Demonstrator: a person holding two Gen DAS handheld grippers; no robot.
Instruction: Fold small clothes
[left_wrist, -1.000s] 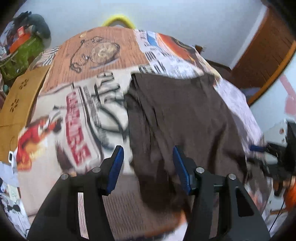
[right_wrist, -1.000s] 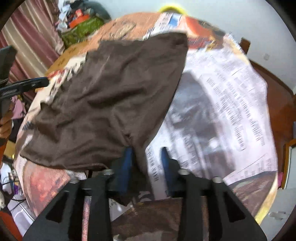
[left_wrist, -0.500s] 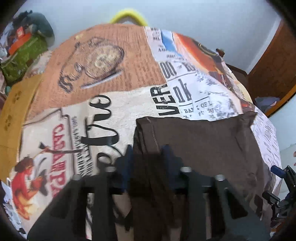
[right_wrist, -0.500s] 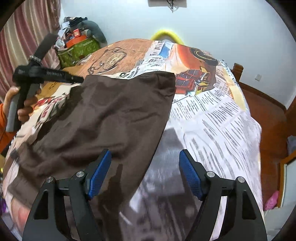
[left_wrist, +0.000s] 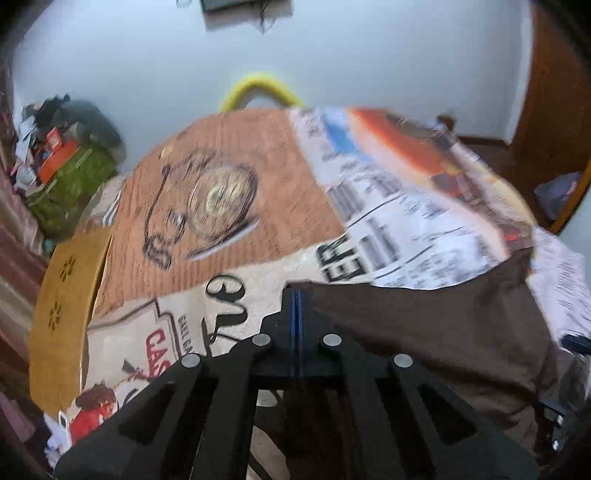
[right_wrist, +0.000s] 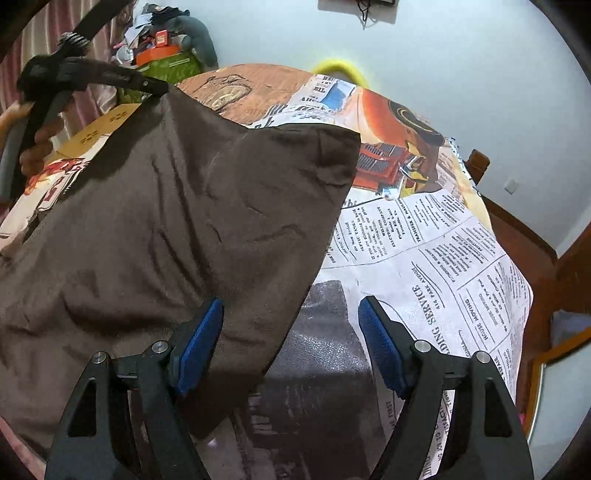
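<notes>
A corner of the brown garment (right_wrist: 177, 206) is pinched and lifted by the closed left gripper (left_wrist: 296, 295) over the printed bedspread (right_wrist: 424, 251). The right gripper (right_wrist: 290, 343) is held wide open, empty, straddling the garment's near right edge, which runs away from it.

Bed cover (right_wrist: 436, 258), right side, newsprint headings: "SERVICE", "HOUSE MOVING", "416 PARK AVENUE"
Bed cover, left side: red letters "CAS", cut off
Bed cover, middle: large black "ER"
Smaller print: unreadable

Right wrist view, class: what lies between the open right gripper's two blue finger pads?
The brown garment's lower right edge and the dark printed tablecloth lie between the right gripper's pads.
</notes>
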